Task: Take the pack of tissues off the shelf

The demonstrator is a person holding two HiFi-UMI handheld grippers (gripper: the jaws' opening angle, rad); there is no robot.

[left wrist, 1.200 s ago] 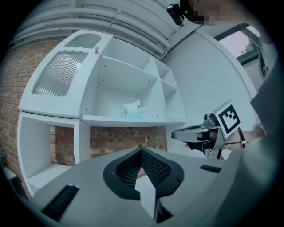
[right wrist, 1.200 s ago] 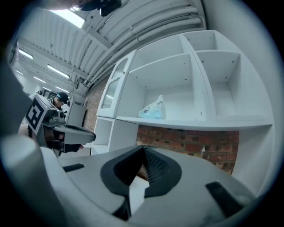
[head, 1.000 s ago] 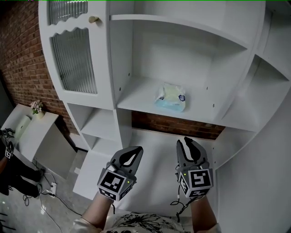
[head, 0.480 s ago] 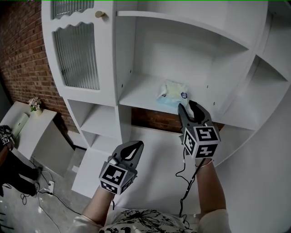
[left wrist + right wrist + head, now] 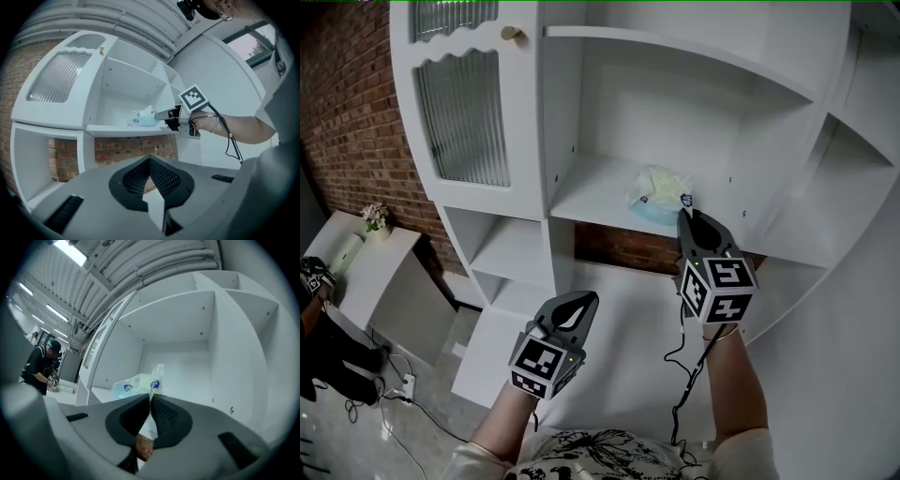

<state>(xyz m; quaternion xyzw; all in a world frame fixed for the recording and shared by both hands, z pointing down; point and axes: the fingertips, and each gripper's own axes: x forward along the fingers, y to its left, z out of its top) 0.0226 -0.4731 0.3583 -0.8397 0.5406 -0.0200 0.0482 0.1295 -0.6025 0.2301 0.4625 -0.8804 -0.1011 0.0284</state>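
The pack of tissues [image 5: 659,194], pale green and blue in crinkly wrap, lies on the white cabinet's middle shelf [image 5: 591,202]. My right gripper [image 5: 686,217] reaches up to the pack's near right corner. Its jaws are closing, and in the right gripper view the wrap's edge [image 5: 154,380] is pinched between the tips of the right gripper [image 5: 151,397]. The left gripper view shows the pack [image 5: 143,118] at the tips of the right gripper [image 5: 159,115]. My left gripper [image 5: 578,302] hangs low in front of the cabinet, shut and empty, as the left gripper [image 5: 150,159] shows in its own view.
A ribbed glass door [image 5: 464,117] closes the compartment left of the shelf. Lower open shelves [image 5: 511,253] sit below it. A brick wall [image 5: 347,103] and a side table with flowers [image 5: 373,220] are at far left. A person [image 5: 44,364] stands far off.
My right gripper rose from waist height to the shelf, opened wide, then closed on the pack's near corner. The pack's wrap has bunched up slightly. The left gripper barely moved.
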